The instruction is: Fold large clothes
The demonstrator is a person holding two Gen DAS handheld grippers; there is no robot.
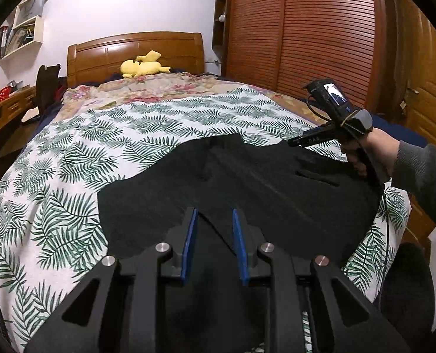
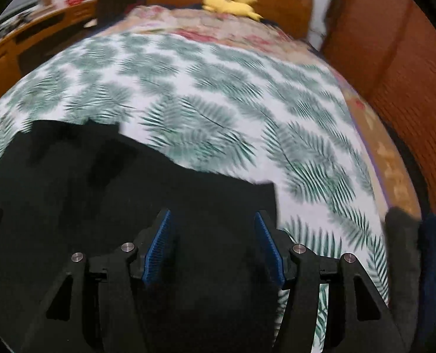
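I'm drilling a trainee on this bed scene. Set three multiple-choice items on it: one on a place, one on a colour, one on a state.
1. Where does the plush toy lie?
A. by the headboard
B. on the desk
C. on the garment

2. What colour is the garment?
A. white
B. black
C. red

3. How do the right gripper's jaws stand?
A. shut on the garment
B. shut on nothing
C. open

Answers:
1 A, the toy sits at the bed's far end against the headboard.
2 B, it is black on the leaf-print sheet.
3 C, a wide gap shows between the blue pads.
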